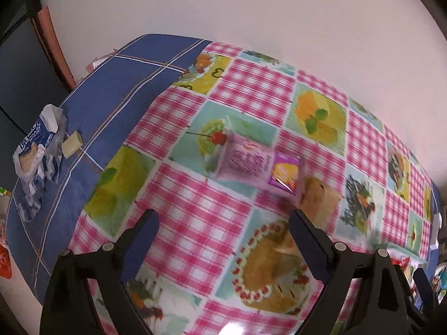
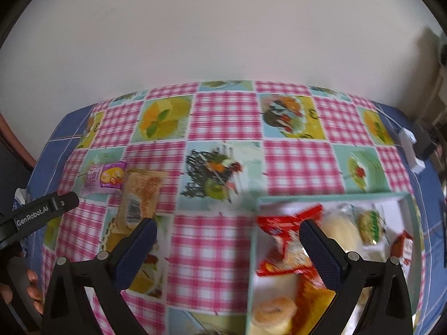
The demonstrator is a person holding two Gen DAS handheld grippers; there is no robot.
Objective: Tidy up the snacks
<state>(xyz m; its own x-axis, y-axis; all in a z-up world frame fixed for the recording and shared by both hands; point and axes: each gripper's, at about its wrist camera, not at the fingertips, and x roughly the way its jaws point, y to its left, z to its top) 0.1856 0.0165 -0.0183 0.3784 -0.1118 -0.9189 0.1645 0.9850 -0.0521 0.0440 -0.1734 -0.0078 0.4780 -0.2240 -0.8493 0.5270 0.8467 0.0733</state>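
Observation:
A purple snack packet (image 1: 248,164) lies on the checked tablecloth, and a tan packet (image 1: 318,198) rests against its right side. My left gripper (image 1: 223,223) hovers open just short of them, with nothing between its fingers. In the right wrist view the same purple packet (image 2: 106,178) and tan packet (image 2: 139,201) lie at the left. My right gripper (image 2: 229,240) is open and holds nothing. Its right finger (image 2: 318,251) hangs over a pale green box (image 2: 255,254) that holds a red packet (image 2: 287,240), a round bun (image 2: 340,229) and other snacks. All of it is blurred.
A torn blue-and-white wrapper (image 1: 33,150) and a white bar (image 1: 72,143) lie on the blue cloth at the far left. A white device (image 2: 410,145) sits at the right table edge. A person's hand (image 2: 28,279) shows at lower left. The wall stands behind the table.

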